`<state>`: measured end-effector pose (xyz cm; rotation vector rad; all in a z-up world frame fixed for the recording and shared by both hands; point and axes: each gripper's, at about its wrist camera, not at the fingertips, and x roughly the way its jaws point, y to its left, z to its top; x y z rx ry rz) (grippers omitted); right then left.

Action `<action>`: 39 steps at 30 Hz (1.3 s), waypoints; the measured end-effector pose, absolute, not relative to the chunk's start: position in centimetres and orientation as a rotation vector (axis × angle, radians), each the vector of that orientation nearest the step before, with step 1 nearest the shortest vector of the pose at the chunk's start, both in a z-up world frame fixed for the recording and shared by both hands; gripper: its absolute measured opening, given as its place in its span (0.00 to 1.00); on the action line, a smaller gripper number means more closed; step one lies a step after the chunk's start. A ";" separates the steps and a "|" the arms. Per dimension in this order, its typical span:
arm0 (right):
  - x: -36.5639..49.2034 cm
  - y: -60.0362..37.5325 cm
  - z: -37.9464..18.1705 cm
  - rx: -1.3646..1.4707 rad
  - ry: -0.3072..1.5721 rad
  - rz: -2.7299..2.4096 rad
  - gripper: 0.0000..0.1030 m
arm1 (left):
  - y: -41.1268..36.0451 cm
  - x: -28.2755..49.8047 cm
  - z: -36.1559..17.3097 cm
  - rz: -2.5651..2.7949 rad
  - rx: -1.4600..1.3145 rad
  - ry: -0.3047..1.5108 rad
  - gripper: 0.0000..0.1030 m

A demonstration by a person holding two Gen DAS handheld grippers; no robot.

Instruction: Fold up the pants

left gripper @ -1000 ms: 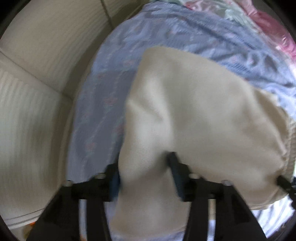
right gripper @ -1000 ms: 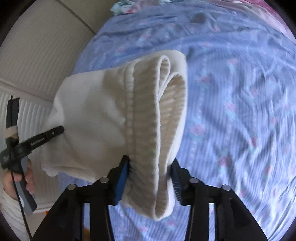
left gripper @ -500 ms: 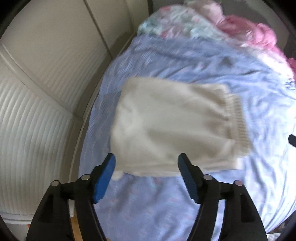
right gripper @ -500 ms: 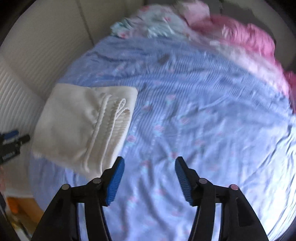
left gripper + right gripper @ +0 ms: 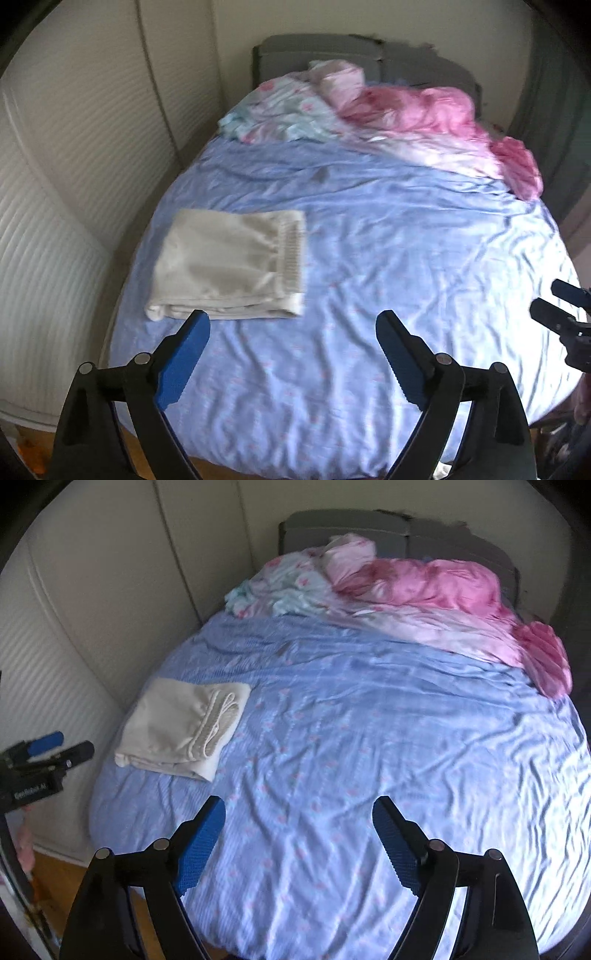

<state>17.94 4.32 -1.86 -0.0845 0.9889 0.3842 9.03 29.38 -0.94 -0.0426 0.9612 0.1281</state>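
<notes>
The cream pants (image 5: 232, 264) lie folded into a flat rectangle on the left part of the blue bed sheet (image 5: 388, 258), ribbed waistband on the right side. They also show in the right wrist view (image 5: 181, 729). My left gripper (image 5: 291, 325) is open and empty, held back above the bed's near edge, just short of the pants. My right gripper (image 5: 297, 810) is open and empty, over the near middle of the bed, well right of the pants. Each gripper shows at the edge of the other's view.
A pink and floral heap of bedding (image 5: 388, 114) lies at the head of the bed against a grey headboard (image 5: 332, 48). White ribbed wardrobe doors (image 5: 66, 155) stand close along the left side. Wooden floor (image 5: 55, 878) shows below the bed's near corner.
Both grippers let go of the pants, opened, and pulled back and up from the bed. The pants now lie folded on the sheet, farther off in both views.
</notes>
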 end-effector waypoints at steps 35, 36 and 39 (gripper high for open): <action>4.8 -20.2 5.6 0.014 0.890 0.304 0.80 | 4.7 -1.0 5.9 -0.017 0.067 0.856 0.97; 4.7 -20.6 5.6 0.017 0.891 0.303 0.80 | 4.4 -1.1 5.9 -0.018 0.068 0.856 0.97; 4.7 -21.4 5.5 0.022 0.892 0.301 0.80 | 3.6 -1.1 5.9 -0.020 0.070 0.858 0.97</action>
